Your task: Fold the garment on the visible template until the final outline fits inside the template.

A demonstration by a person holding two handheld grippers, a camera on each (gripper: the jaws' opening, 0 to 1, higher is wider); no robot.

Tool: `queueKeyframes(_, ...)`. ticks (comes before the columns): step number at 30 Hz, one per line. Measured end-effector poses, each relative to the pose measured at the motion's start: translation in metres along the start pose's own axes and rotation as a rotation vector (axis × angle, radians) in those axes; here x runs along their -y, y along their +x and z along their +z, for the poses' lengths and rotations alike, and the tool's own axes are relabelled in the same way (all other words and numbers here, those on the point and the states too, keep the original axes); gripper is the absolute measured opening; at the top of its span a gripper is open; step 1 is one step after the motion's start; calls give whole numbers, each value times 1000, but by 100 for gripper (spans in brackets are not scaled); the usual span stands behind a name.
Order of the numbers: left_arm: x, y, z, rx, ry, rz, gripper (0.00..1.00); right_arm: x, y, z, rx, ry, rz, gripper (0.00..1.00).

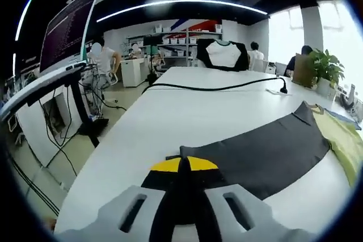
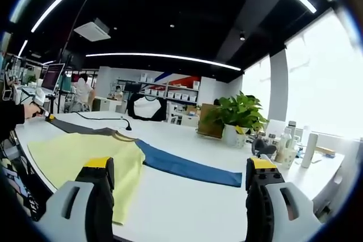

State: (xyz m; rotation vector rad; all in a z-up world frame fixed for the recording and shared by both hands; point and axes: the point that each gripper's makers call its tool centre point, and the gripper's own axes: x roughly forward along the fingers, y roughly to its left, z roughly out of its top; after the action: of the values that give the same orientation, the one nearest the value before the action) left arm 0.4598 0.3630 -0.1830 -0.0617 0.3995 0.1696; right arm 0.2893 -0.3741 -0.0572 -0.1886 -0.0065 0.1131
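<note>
While left tongs (image 1: 182,188) are pinching dark sleeve (image 1: 266,151) flat on white tabletop (image 1: 187,106), right tongs (image 2: 178,177) are hanging spread wide, holding nothing, above yellow shirt (image 2: 85,154). Likely step: folding sleeve in. Next: carrying sleeve across onto shirt body.

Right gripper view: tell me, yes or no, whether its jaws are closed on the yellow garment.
No: the right gripper has its jaws wide apart with nothing between them, above the yellow garment on the white table.

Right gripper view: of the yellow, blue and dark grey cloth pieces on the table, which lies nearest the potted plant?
The blue strip; its far end reaches toward the potted plant, while the others lie further left.
</note>
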Motion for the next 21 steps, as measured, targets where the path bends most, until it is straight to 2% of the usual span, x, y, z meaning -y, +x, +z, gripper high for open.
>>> queueKeyframes(3,1,-1,4,13,-13,1,2,0,0,-1,-5,-4,1,99)
queueKeyframes(7,4,-6,17,47,-32,-4,2,-2,1,-3,-14,-3,7,99)
queueKeyframes(9,8,-10,28,62,-25,-10,2,-2,1,-5,-17,1,8,99)
queueKeyframes(10,9,-12,32,57,27,-10,2,-1,1,-5,-18,2,7,99)
queueKeyframes(11,11,-14,35,60,33,-4,2,-2,2,-6,-20,3,7,99)
queueKeyframes(18,29,-25,67,107,27,-38,2,-4,1,-10,-32,10,16,99)
queueKeyframes(21,39,-30,80,129,4,-74,2,-4,1,-11,-32,12,14,99)
